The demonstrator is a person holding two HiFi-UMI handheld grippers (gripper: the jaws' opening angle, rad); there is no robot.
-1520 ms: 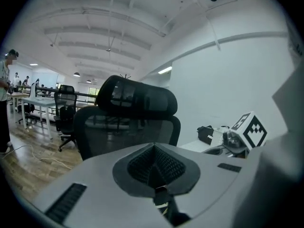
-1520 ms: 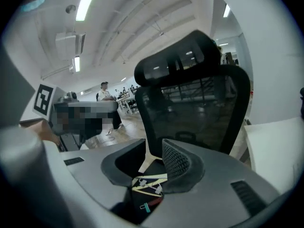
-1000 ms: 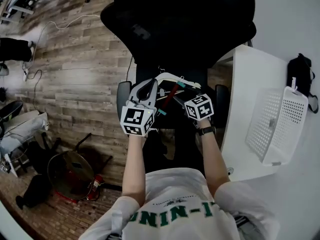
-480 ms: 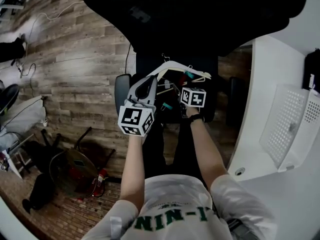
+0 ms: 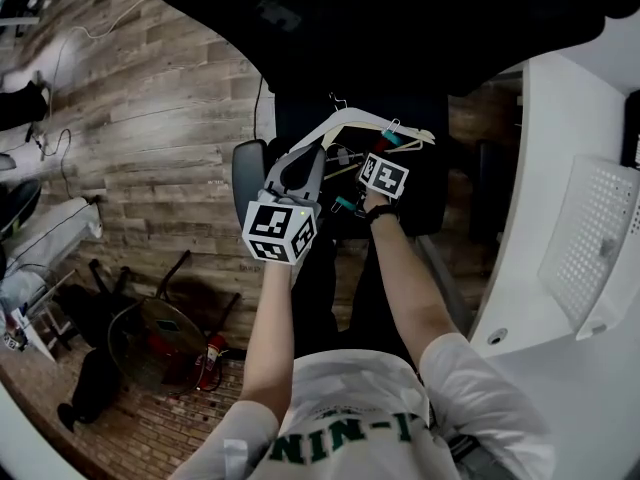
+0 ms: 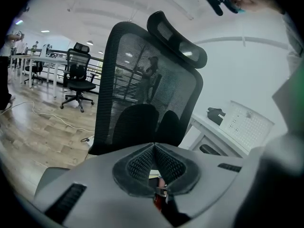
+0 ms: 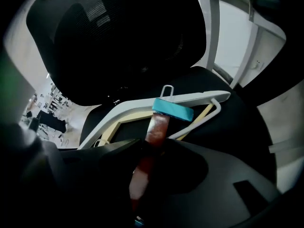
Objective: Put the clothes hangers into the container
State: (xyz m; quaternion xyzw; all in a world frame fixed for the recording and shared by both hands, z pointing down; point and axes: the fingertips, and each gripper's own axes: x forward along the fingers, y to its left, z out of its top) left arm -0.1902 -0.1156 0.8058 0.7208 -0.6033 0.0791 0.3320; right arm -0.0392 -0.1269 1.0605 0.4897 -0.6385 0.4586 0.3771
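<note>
Right gripper (image 7: 152, 151) closing round reddish-brown, teal-capped hanger bar (image 7: 157, 126), lengthwise between jaws; left gripper (image 6: 154, 148) clenched; white perforated basket (image 5: 590, 238) far right.

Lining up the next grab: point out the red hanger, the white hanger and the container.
red hanger (image 7: 157, 127): right gripper view, its bar.
white hanger (image 7: 206, 97): right gripper view, its arm.
container (image 5: 585, 238): head view, perforated wall.

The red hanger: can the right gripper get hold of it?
Probably yes. The red hanger sits between the right gripper's closing jaws, which seem to touch it. Nothing blocks it, though a white hanger lies across its end.
</note>
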